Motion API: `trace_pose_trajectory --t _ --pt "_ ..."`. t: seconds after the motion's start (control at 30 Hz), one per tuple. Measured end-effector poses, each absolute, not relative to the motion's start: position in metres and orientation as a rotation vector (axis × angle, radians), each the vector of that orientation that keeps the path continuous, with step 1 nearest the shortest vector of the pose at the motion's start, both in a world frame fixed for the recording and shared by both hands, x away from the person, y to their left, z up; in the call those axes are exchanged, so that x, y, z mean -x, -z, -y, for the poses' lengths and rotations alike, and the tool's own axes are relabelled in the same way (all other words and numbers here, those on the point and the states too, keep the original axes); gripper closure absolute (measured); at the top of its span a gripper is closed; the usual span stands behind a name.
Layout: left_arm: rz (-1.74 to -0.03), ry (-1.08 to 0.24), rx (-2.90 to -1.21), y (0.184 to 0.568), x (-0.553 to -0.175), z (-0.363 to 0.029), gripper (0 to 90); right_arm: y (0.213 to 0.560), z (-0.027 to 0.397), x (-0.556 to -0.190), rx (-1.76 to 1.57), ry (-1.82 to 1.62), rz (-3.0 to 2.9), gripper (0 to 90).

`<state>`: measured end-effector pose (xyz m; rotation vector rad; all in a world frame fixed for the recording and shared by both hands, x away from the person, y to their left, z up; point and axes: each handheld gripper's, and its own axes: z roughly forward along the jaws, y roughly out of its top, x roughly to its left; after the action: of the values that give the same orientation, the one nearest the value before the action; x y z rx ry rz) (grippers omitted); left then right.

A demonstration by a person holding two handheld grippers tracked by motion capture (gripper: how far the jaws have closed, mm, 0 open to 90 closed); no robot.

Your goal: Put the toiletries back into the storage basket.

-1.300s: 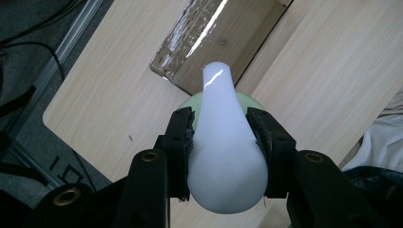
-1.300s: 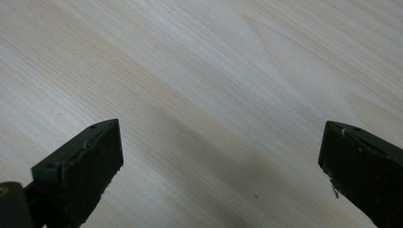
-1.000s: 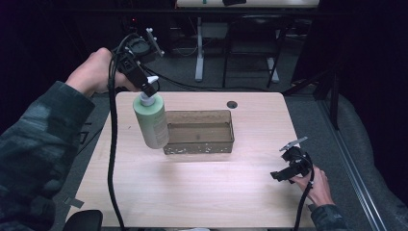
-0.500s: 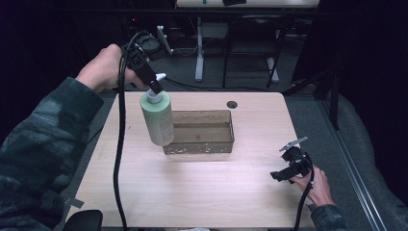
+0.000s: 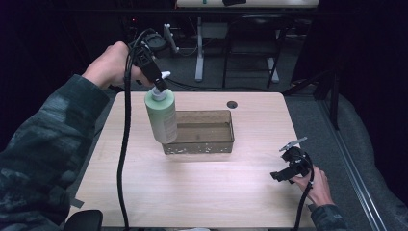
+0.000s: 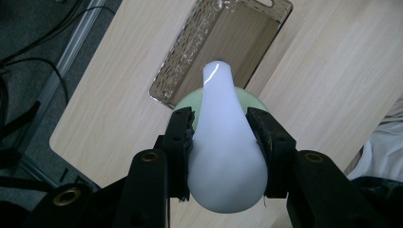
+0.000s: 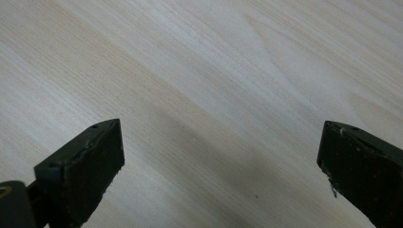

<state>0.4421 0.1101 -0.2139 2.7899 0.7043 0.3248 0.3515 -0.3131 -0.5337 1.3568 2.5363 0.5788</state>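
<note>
Left arm raised and clamped, right arm low and idle.
The left gripper (image 5: 159, 86) pinches a white pump head; the right gripper (image 5: 287, 168), near the table's edge, apparently resting, has its jaws wide apart.

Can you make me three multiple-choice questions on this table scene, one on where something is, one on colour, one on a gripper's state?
1. Where does the right gripper sit?
A. over the tray
B. near the table's right front corner
C. on the bottle

2. What colour is the bottle body?
A. pale green
B. red
C. blue

3. The left gripper is
A. open and idle
B. shut on the bottle's white pump top
C. lying in the tray

Answers: B, by the high view; A, green body under a white top; B, jaws clamp the top.
</note>
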Motion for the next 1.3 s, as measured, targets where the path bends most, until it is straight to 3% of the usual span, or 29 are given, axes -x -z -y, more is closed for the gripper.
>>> trace_pose_trajectory --t 1.3 --pt "-0.709 -0.314 -2.781 0.228 -0.465 -0.088 62.6 0.533 0.313 -0.351 -1.348 -0.582 -2.533 1.9"
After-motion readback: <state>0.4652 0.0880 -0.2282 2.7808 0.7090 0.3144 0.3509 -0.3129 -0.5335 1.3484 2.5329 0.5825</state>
